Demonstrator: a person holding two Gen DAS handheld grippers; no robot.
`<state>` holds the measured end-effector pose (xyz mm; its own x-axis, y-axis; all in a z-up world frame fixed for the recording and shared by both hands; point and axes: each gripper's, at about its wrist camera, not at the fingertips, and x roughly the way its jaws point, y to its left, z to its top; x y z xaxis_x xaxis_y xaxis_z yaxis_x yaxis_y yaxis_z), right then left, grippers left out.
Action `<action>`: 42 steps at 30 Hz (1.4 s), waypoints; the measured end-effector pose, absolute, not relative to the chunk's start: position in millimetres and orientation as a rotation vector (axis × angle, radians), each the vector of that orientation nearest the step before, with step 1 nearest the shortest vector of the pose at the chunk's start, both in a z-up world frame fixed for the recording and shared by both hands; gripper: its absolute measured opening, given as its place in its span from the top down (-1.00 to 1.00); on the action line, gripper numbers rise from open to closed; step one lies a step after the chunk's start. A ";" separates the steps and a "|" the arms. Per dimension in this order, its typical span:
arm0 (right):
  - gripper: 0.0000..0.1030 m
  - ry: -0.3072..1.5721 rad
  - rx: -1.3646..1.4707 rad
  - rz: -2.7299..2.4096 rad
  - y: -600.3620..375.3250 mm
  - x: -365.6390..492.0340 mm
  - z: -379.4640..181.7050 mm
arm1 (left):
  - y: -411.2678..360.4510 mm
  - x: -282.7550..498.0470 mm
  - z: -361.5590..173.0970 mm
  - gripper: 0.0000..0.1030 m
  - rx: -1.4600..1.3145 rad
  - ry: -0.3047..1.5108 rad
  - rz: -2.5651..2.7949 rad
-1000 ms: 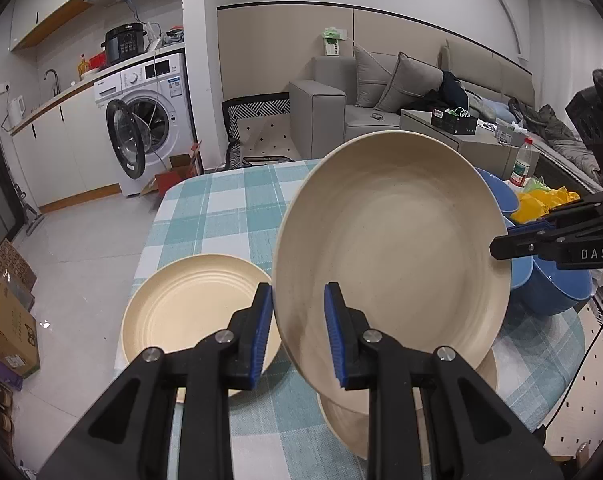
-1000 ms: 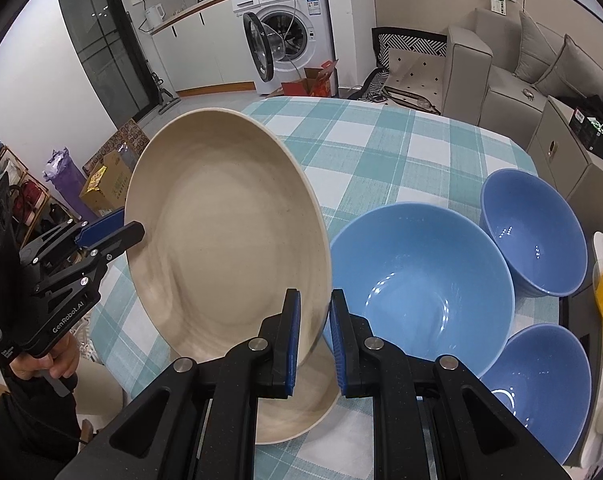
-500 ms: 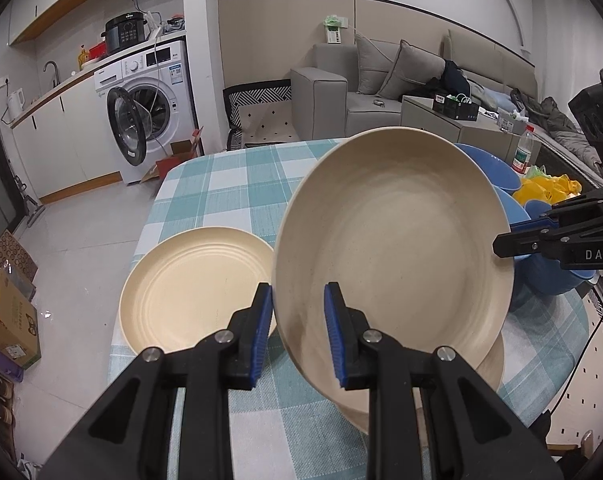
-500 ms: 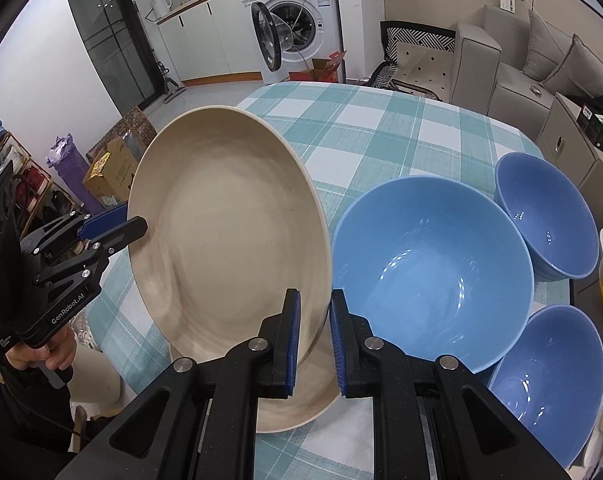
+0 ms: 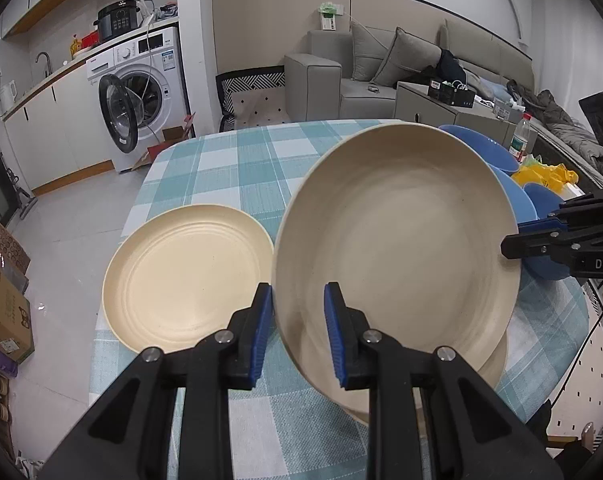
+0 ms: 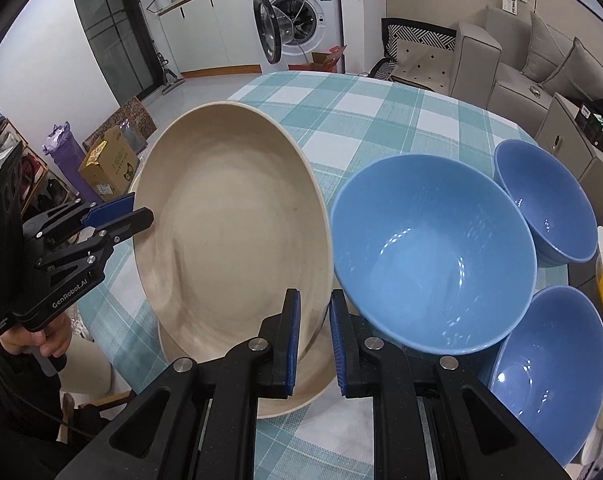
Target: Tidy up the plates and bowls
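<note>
A large beige plate (image 5: 401, 240) (image 6: 229, 240) hangs tilted over the checked table, held by its rim from two sides. My left gripper (image 5: 297, 308) (image 6: 113, 216) is shut on its near-left rim. My right gripper (image 6: 315, 312) (image 5: 517, 236) is shut on the opposite rim. Directly beneath lies a second beige plate (image 5: 497, 364) (image 6: 301, 392), mostly hidden by the held one. A cream ridged plate (image 5: 185, 284) rests flat on the table's left part. Three blue bowls stand on the right: a big one (image 6: 433, 252) and two smaller ones (image 6: 549, 200) (image 6: 549, 364).
The teal checked tablecloth (image 5: 237, 168) is bare toward the far edge. A yellow bag (image 5: 549, 174) lies past the bowls. On the floor to the left are cardboard boxes (image 6: 109, 164). A washing machine (image 5: 141, 96) with its door open and a grey sofa (image 5: 365, 80) stand beyond.
Both grippers have sunk together with the beige plate, which now sits closer over the plate beneath it. The grips have not changed.
</note>
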<state>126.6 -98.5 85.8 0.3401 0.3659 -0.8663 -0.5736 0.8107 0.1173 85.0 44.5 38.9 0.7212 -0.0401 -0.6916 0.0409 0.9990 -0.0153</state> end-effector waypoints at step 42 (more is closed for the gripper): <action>0.70 1.166 -0.301 0.567 -103.6 118.4 29.3 | 22.4 102.8 -2.3 0.53 0.062 0.875 -0.063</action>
<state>118.4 -103.6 29.3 0.2768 0.2632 -0.9242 -0.5647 0.8227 0.0651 102.8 22.4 -2.3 0.6396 -0.0302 -0.7681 0.0807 0.9963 0.0280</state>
